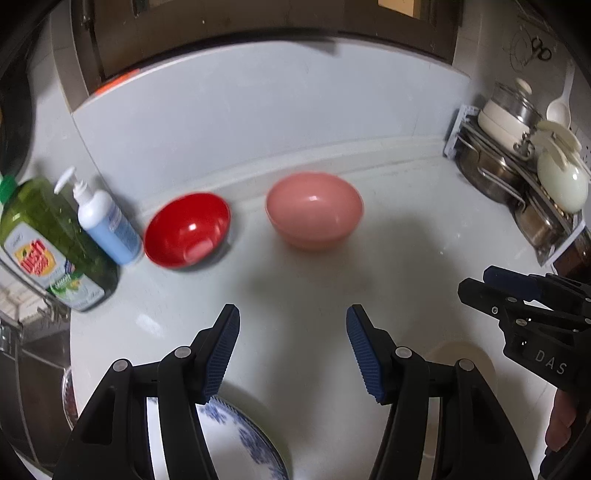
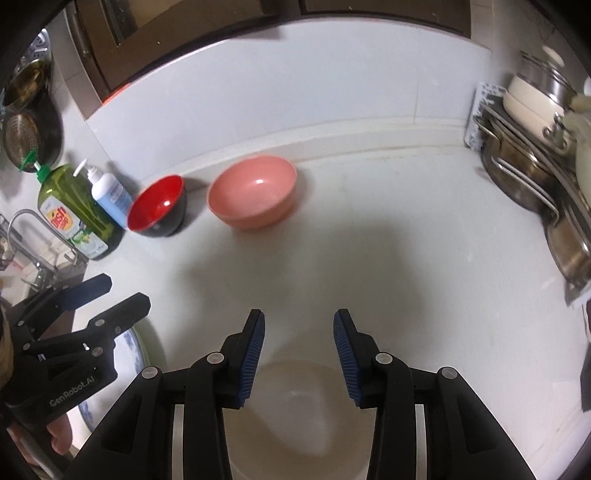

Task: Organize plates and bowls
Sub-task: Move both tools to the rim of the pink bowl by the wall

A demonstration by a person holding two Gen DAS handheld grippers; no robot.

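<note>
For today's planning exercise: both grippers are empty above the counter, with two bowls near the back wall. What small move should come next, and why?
Probably reach the left gripper forward to the red bowl, the bowl on its side. Its jaws stand open and empty, and the pink bowl beside it looks wide enough to nest it in. The right gripper is open too.

Off to your left on the white tabletop [image 2: 406,229] stands a green dish soap bottle [image 1: 48,240], and just beside it, on its right, a smaller white pump bottle [image 1: 107,225] with a blue label. Past them, at the left edge, you can see a metal tap [image 2: 26,236] over the sink. Higher on that side hangs a metal strainer [image 2: 22,136]. At your far right a rack [image 1: 517,184] holds steel pots [image 2: 524,177], a cream pan [image 2: 532,107], and pale ladles [image 1: 559,107]. Along the back runs a white wall [image 1: 258,103] with dark brown cabinets [image 1: 221,26] above it.
</note>
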